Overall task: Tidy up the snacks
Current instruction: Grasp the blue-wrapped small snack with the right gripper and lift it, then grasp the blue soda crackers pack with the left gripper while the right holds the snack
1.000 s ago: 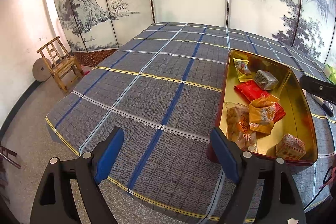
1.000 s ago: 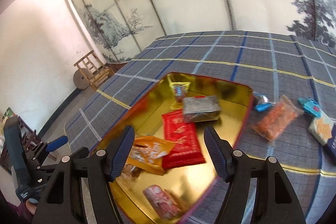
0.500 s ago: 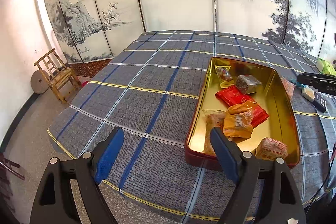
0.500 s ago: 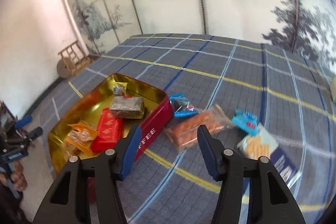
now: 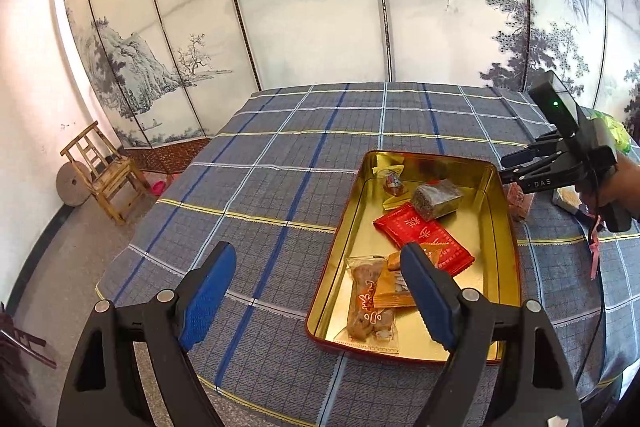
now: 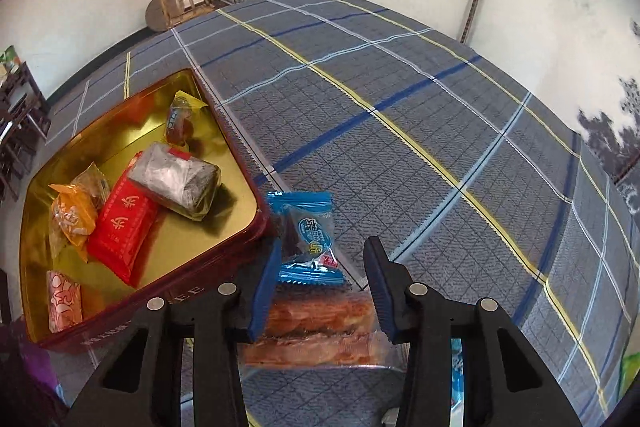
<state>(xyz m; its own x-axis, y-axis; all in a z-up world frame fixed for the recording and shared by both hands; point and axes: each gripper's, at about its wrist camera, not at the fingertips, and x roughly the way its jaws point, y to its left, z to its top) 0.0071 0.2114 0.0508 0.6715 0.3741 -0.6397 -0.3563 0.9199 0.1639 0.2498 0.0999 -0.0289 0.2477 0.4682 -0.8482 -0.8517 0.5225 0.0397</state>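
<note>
Blue snack packet (image 6: 310, 239) | between right claw (image 6: 320, 291) pads | contact unclear

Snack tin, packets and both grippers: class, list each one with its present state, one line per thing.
Tin: lidless, on the cloth, holding several packets.
Red packet: flat in the tin, sealed.
Grey packet: in the tin, leaning on the red one.
Blue packet: outside the tin, on the cloth, between the right jaws.
Orange packet: on the cloth, under the right gripper.
Left gripper: open, empty.
Right gripper: jaws just closing, pads not yet gripping.

Blue snack packet (image 6: 307, 231) beside tin (image 6: 236, 151)
</note>
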